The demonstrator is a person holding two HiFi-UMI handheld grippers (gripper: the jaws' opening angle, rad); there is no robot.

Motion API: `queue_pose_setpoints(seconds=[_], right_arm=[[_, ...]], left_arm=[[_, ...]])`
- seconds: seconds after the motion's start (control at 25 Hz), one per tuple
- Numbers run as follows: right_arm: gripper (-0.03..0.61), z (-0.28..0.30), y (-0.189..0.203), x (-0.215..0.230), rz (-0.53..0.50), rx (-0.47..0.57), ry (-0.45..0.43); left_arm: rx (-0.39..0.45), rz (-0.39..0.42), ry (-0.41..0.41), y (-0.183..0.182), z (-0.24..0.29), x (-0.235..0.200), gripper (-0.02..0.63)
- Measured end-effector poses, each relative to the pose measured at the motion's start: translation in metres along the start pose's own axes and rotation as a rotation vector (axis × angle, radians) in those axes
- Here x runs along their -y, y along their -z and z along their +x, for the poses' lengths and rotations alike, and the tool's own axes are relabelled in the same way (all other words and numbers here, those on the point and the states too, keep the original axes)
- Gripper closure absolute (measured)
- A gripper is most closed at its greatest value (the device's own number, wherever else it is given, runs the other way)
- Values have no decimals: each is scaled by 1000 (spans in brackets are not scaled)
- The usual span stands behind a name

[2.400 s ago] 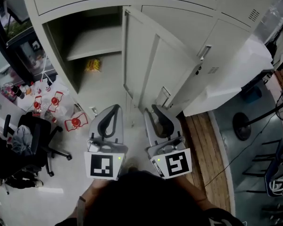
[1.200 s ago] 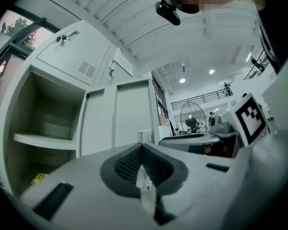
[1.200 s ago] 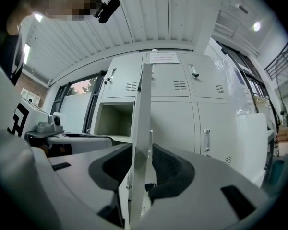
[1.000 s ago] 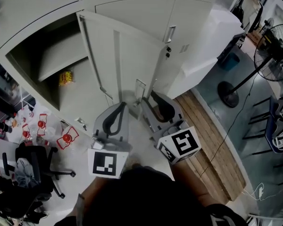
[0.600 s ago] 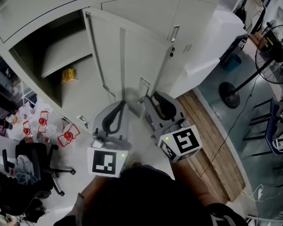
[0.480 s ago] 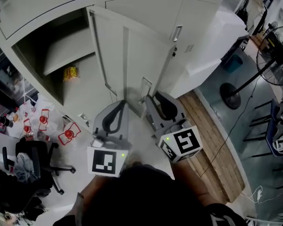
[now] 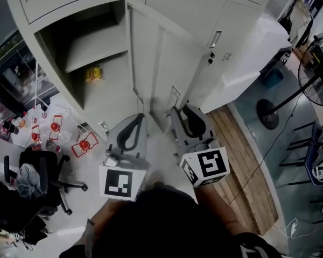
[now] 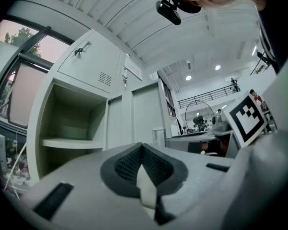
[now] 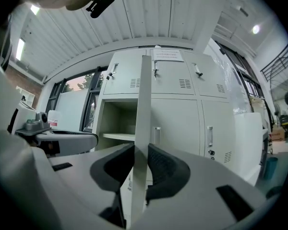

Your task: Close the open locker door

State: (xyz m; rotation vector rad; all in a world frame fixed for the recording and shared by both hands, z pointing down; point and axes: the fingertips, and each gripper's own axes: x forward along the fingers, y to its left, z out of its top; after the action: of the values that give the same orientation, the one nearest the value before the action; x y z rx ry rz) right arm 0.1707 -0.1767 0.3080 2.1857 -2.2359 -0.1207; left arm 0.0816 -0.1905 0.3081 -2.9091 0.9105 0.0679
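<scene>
Pale grey metal locker door (image 7: 160,63) stands wide open, edge-on to me and roughly square to the cabinet. It is hinged at the right side of its compartment, with its free edge nearest me. My right gripper (image 7: 177,110) has just closed its jaws onto that free edge, and the right gripper view shows the thin panel (image 9: 144,104) pinched between the dark ribbed pads. My left gripper (image 7: 138,120) hangs just left of the door. Its jaws are brought together with nothing between them and touch nothing.

The open locker compartment (image 7: 59,34) gapes to the left of the door. Inside are a bare grey shelf (image 7: 94,50) and, below it, a small yellow packet (image 7: 93,74). Closed grey lockers (image 7: 231,20) continue to the right. A strip of brown wooden flooring (image 7: 239,149) runs along their foot, and a black office chair (image 7: 40,171) sits at near left.

As I judge it, only the grasp is done. The whole swing remains: carrying the free edge leftward and away until the door lies flush over the opening, then letting go.
</scene>
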Motion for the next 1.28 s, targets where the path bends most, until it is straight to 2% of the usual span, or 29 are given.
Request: queue_pose_setpoints(seconds=[0.48,1.28], right_arm=[[479,4,-4,-44,23,1,17],[468,15,-7,-94,12,8,22]], left_arm=[[-10,-15,-54,3,-44,-34,624],[-29,-19,-133,10,-90,-60,624]])
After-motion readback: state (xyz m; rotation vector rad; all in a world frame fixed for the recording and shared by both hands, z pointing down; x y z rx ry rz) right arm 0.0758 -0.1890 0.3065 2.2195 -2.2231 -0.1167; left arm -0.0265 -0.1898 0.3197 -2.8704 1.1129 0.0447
